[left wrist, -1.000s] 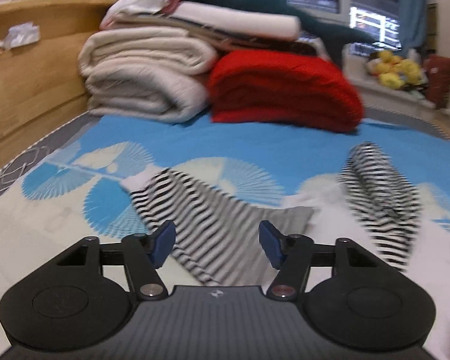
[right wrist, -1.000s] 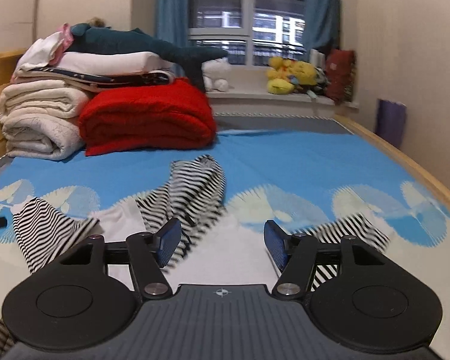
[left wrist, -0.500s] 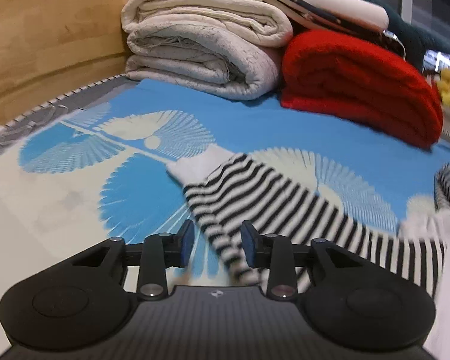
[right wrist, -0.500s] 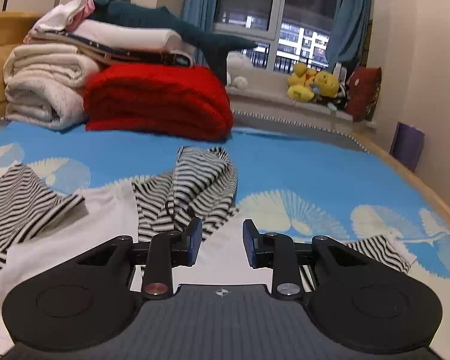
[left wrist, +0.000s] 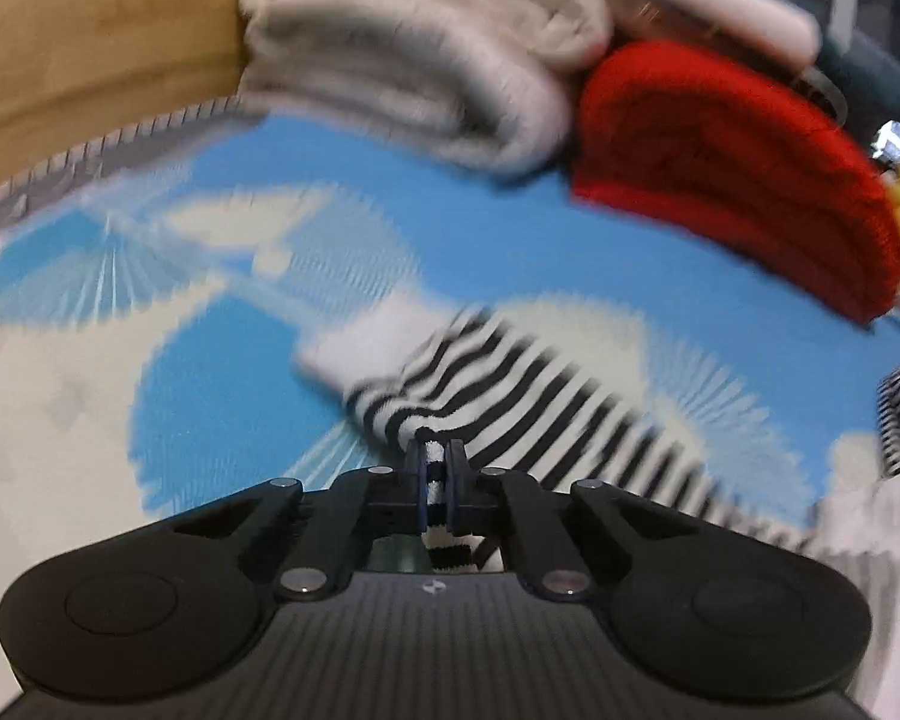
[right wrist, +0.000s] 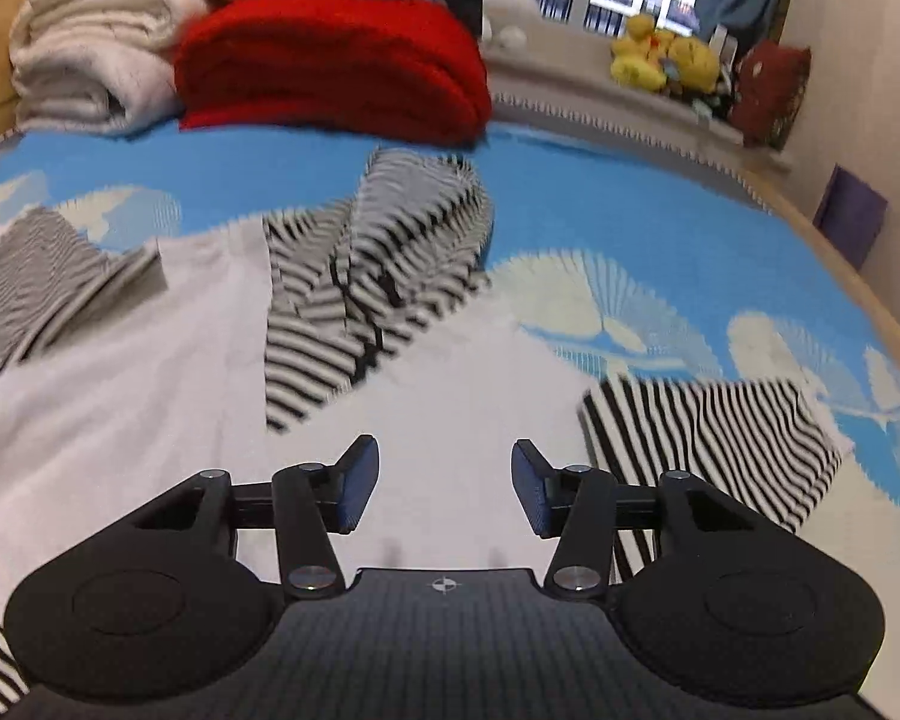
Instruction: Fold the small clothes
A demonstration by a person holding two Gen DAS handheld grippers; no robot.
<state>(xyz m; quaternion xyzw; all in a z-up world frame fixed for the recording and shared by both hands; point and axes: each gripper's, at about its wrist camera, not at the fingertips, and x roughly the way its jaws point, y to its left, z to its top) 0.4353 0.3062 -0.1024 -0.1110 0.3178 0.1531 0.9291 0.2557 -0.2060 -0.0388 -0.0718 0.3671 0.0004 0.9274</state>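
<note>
Striped black-and-white fabric, the sleeve of a small garment, is pinched between the fully closed jaws of the left gripper; its white cuff lies just ahead and left of the jaws on the blue-and-white bedspread. Beyond the jaws, cream folded blankets sit left of a red folded blanket, with a wooden headboard far left; this view is blurred, so finer detail is unclear.

The right gripper has its jaws parted and opening, with nothing pressed between them; the garment's white body lies under and ahead of them. Ahead and slightly left is the bunched striped hood or collar, probably. Just right of the jaws lies the other striped sleeve. Open bedspread stretches ahead right, to the wooden bed edge. Yellow plush toys sit on the far windowsill.
</note>
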